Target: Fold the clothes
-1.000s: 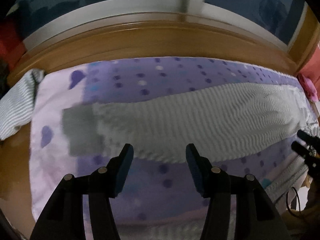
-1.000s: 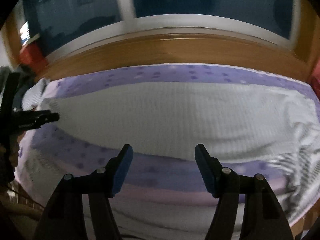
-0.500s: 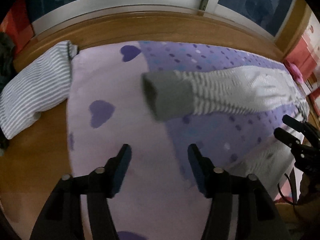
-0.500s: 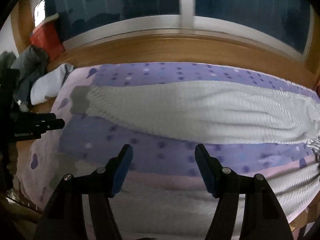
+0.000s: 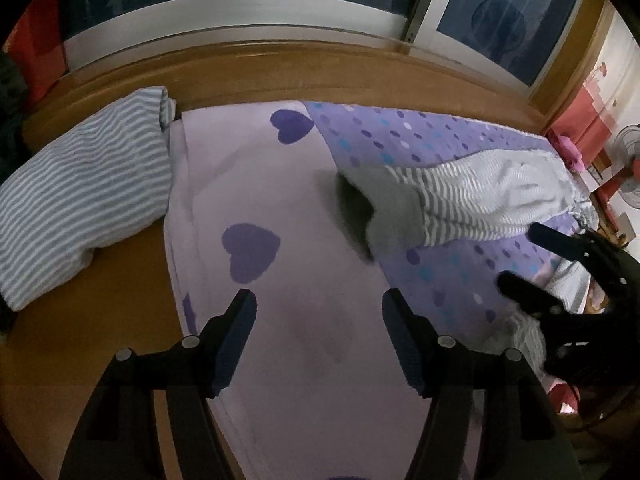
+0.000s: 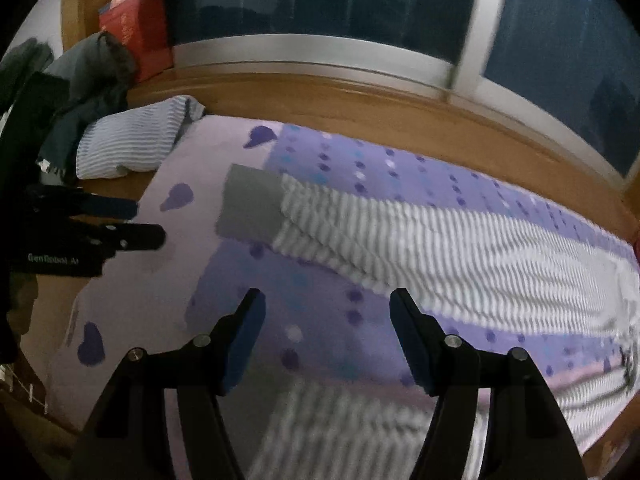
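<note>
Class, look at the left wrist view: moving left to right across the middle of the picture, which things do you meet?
Striped folded garment → pale lilac sheet with purple hearts → grey cuff → striped trouser leg → right tongs, open, at the right edge.

1. Left wrist view: looks forward and down between its fingers onto the bedsheet (image 5: 288,208), facing the window (image 5: 240,4).
2. Right wrist view: same heading, set further right, close over the striped garment (image 6: 440,240).
3. Shared: garment, sheet, folded striped cloth (image 5: 80,192), each other's gripper.
</note>
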The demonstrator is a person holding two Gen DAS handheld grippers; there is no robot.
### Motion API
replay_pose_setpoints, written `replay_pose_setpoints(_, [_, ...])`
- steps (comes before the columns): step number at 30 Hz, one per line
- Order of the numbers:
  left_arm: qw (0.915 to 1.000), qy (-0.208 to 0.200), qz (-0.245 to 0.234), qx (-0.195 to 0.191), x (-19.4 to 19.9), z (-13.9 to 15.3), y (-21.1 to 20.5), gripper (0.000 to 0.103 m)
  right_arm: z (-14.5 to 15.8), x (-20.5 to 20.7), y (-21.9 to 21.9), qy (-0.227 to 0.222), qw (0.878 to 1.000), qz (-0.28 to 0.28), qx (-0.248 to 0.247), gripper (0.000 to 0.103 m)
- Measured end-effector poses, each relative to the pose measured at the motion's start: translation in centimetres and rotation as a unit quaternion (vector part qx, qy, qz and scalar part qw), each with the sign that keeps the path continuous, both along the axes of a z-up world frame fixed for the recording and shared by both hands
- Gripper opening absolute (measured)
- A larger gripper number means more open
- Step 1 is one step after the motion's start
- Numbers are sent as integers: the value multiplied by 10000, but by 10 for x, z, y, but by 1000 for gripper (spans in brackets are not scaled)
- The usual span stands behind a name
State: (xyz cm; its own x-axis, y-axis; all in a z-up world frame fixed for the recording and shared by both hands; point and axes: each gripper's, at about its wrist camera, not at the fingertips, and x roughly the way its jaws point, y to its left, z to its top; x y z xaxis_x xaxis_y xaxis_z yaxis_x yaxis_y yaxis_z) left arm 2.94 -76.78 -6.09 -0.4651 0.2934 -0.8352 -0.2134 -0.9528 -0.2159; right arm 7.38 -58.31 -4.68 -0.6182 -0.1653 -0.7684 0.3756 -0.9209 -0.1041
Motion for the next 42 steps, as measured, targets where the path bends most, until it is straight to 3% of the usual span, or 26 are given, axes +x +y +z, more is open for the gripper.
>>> replay_pose_setpoints(5, [9996, 58, -148, 223, -16, 1, 0, 66, -7, -24, -36, -28, 9995, 313, -93, 65])
replay_pose_setpoints(10, [9964, 121, -555, 630, -30, 3, 9, 66, -13, -39, -38, -196, 9989, 256, -338, 65])
replay_pose_setpoints(18, [9878, 118, -1196, 990, -47, -12, 32, 66, -5, -57, 8, -336, 9941, -658, -796, 65])
replay_pose_setpoints(23, [9781, 80, -1540, 1401, -57, -21, 40, 65, -11, -63, 31, -510, 9867, -1142, -1034, 65])
replay_pose_setpoints(24, [9756, 46, -1636, 1466, -59, -23, 43, 61, -12, -63, 35, -536, 9853, -1221, -1065, 65])
replay_pose_setpoints(26, [9736, 13, -1777, 1434, -58, -26, 51, 38, -14, -63, 40, -574, 9829, -1345, -1117, 65])
replay_pose_setpoints(27, [9730, -2, -1820, 1420, -58, -27, 53, 8, -14, -63, 43, -589, 9817, -1403, -1143, 65])
replay_pose_setpoints(28, [9724, -16, -1863, 1406, -57, -27, 56, 2, -15, -63, 45, -600, 9807, -1453, -1164, 65])
replay_pose_setpoints(31, [9661, -219, -2002, 1613, -50, -22, 49, 2, -12, -61, 48, -575, 9798, -1506, -1183, 65])
replay_pose_setpoints(36, [9711, -495, -2001, 1205, -38, -29, 39, 2, -10, -59, 43, -482, 9827, -1378, -1137, 65])
replay_pose_setpoints(42, [9739, -404, -2032, 928, -35, -24, 38, 3, -27, -68, 18, -690, 9881, -1030, -911, 65])
